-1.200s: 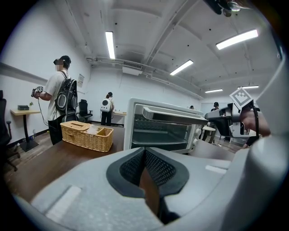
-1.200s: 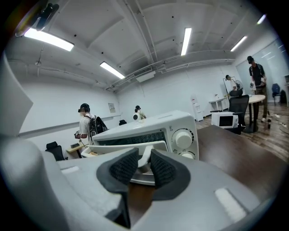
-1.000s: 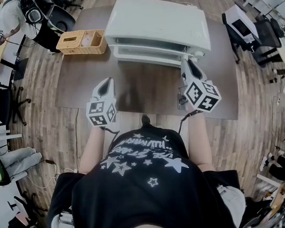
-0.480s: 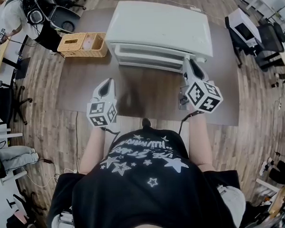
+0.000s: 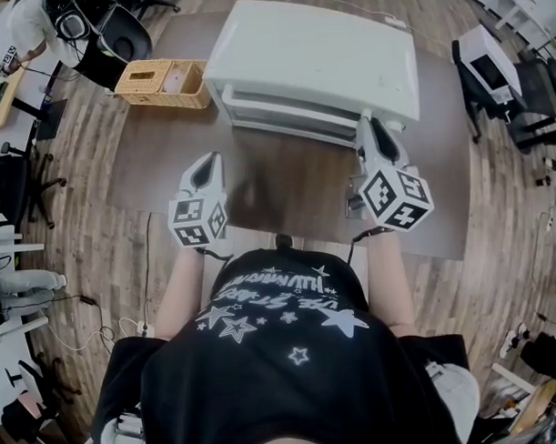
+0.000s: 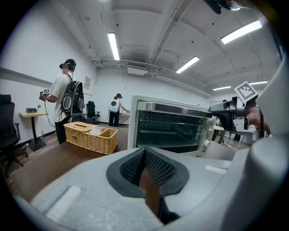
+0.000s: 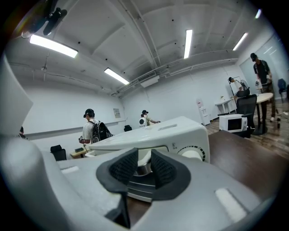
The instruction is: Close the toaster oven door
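A white toaster oven [image 5: 309, 56] stands at the table's far side. In the left gripper view its glass door [image 6: 174, 131] is upright against the oven front, with the metal handle [image 6: 176, 107] along the top. I cannot tell if a small gap remains. My right gripper [image 5: 370, 122] is at the handle's right end. In the right gripper view the handle's metal end [image 7: 142, 169] fills the gap between the dark pads of the right gripper [image 7: 143, 164]. My left gripper [image 5: 209, 160] hovers over the table to the left, shut and empty [image 6: 144, 155].
A wicker basket [image 5: 161, 82] sits left of the oven on the dark table [image 5: 286, 184]. A microwave on a cart [image 5: 487, 68] stands to the right. A person with a backpack [image 6: 65, 99] stands beyond the basket, with office chairs [image 5: 13, 194] on the left.
The right gripper has moved slightly toward the oven with the handle. The door's lower ledge sticks out less than before. The left gripper has stayed in place.
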The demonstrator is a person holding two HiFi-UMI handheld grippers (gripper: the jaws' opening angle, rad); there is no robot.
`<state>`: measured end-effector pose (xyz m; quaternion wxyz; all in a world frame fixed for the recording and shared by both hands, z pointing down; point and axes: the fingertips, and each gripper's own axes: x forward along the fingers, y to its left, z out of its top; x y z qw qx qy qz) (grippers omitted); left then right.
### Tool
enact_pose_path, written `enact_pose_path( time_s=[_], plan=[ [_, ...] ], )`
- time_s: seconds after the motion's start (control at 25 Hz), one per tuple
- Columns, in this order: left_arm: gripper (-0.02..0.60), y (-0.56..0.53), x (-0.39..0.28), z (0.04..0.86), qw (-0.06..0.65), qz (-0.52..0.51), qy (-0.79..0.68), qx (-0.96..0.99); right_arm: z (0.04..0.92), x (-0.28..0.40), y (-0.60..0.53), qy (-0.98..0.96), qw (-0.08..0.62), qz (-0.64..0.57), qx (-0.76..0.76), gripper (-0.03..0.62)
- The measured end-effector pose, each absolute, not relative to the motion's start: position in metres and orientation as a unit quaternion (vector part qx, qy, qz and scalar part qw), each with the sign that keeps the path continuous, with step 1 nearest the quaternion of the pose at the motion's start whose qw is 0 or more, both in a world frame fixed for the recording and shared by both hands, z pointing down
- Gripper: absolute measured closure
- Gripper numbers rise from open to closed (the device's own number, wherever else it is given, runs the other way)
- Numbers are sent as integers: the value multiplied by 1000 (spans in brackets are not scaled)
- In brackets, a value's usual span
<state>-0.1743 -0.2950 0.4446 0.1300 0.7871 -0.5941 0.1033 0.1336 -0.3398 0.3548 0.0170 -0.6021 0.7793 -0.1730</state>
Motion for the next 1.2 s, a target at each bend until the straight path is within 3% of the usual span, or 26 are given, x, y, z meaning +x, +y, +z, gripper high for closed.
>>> enact_pose_path(
  time_s=[0.44,0.96,1.2],
  plan=[
    [571,-238,-190,436,114,95,-653,743,355,136,-340,810,16,-140,-570,490],
    [571,-28,-189,422,121,46,-745,654,343,100,-232,876,-36,-105,-470,492],
    [571,66,-172,436,154,42,-767,622,362,90,-158,897,-93,-118,-417,548]
  ],
)
